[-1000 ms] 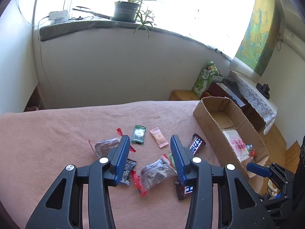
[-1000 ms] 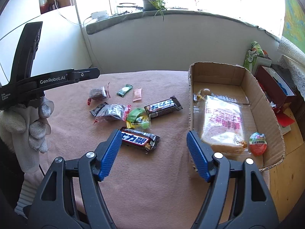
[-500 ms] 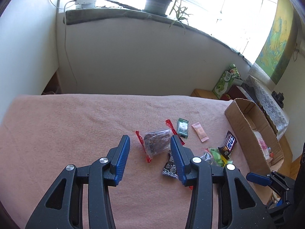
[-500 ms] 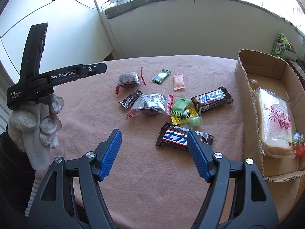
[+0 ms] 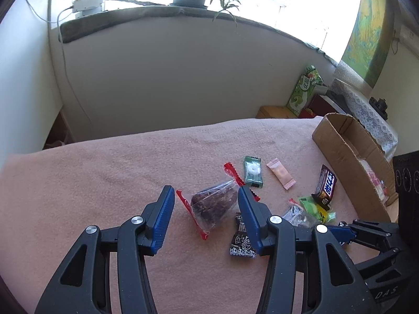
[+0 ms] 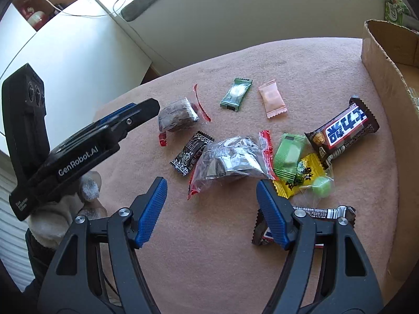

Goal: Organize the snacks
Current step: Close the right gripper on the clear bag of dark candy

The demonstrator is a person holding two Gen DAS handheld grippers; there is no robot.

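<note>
- Because the snacks lie loose on the pink-covered bench rather than in the cardboard box, I judge that the sorting is only partly done; a pale packet already lies inside the box at its far right.
- Lying framed by the left gripper is a clear bag of dark cake with red ends; the fingers are spreading at this moment and their blue pads straddle the bag without pressing it, so nothing is gripped yet. The widening probably makes room for the bag's bulk.
- Just beside that bag lies a small black sachet, partly hidden behind the right-hand finger, close enough to be caught by mistake.
- Farther up the bench sit a green candy and a pink sachet, apart from each other and from the cluster.
- Ahead of the right gripper, whose fingers stand wide apart and empty, a second clear bag with dark contents lies; I take it for this hand's likely target.
- Crowded against that bag are a green wafer pack and a yellow wrapper; a brown chocolate bar lies beyond, and another bar is half under the right-hand finger.
- A gloved hand holds the left tool.
</note>
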